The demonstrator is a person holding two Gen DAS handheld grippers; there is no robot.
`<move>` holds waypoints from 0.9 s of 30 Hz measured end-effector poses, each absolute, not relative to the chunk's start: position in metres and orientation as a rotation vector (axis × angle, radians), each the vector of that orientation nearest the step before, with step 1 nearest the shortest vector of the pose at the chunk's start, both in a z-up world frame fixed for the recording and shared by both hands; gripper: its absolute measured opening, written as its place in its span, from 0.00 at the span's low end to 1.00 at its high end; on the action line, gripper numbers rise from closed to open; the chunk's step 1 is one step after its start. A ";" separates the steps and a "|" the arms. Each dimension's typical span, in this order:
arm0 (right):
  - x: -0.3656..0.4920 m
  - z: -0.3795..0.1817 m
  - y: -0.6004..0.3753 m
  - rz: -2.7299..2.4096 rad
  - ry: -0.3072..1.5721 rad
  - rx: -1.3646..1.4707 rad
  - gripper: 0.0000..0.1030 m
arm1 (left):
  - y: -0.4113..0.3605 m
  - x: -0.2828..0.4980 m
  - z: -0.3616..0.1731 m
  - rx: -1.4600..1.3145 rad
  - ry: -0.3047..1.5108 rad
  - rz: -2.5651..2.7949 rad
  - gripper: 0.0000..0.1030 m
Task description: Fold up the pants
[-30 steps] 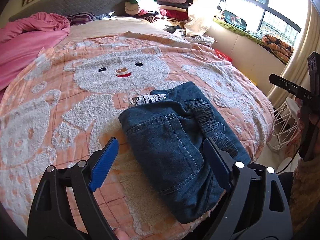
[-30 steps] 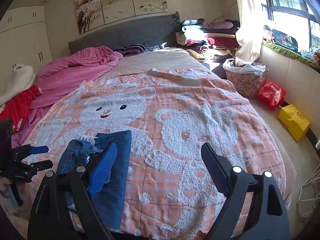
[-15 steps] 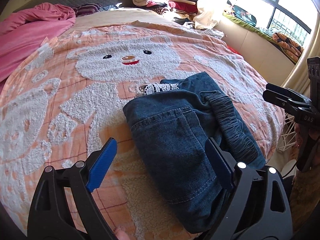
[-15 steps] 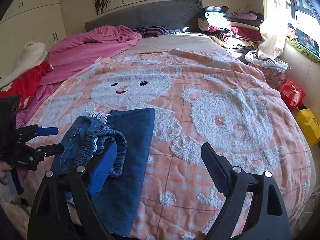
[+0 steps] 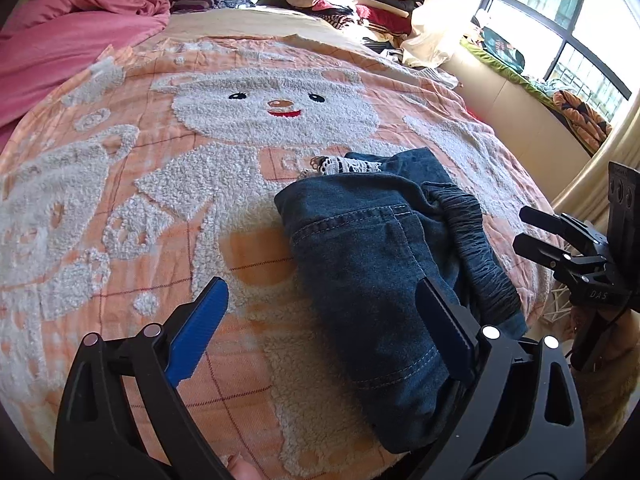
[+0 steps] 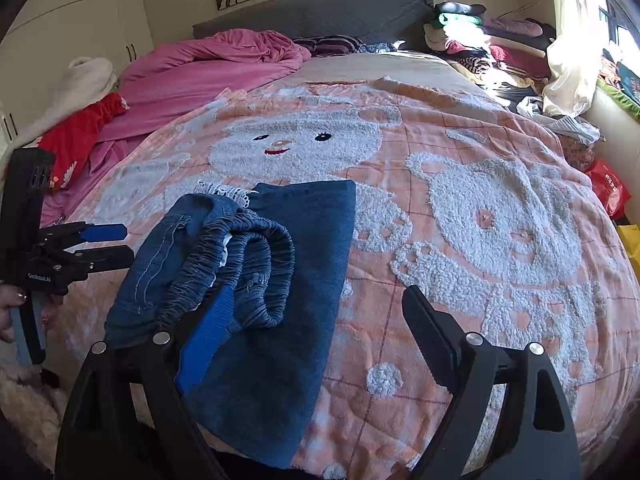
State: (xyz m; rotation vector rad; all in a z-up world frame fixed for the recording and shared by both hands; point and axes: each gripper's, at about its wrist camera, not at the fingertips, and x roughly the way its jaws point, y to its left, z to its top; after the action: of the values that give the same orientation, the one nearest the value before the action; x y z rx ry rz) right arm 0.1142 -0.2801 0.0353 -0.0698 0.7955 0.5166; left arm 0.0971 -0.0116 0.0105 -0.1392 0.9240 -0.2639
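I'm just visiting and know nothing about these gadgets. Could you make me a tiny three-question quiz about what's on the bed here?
1. True or false: the jeans lie folded on the bear blanket.
2. What shows at the jeans' far edge? A) lace trim B) a belt C) a sock
3. Is either the left gripper or the right gripper clamped on the jeans?

Key: 1 true. 2 A, white lace trim. 3 no; the left's jaws are opening, the right's stand open, and neither pinches the denim.

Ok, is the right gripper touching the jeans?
Apart. In the left wrist view the right gripper hangs open beside the jeans, with blanket showing between its fingers and the waistband.
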 end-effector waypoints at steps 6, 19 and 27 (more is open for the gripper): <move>0.111 0.025 -0.279 0.553 0.839 -0.057 0.83 | -0.007 0.094 0.003 -0.202 0.957 -0.291 0.86; 0.116 0.004 -0.279 0.624 0.920 -0.023 0.69 | -0.026 0.111 -0.013 -0.246 0.970 -0.320 0.86; 0.121 -0.005 -0.272 0.673 0.954 -0.018 0.50 | -0.038 0.119 -0.022 -0.222 0.977 -0.323 0.86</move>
State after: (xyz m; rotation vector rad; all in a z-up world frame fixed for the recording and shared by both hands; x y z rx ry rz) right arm 0.1210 -0.2717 -0.0049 -0.0181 0.9543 0.6730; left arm 0.1194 -0.0376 -0.0216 -0.2220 0.9773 -0.3225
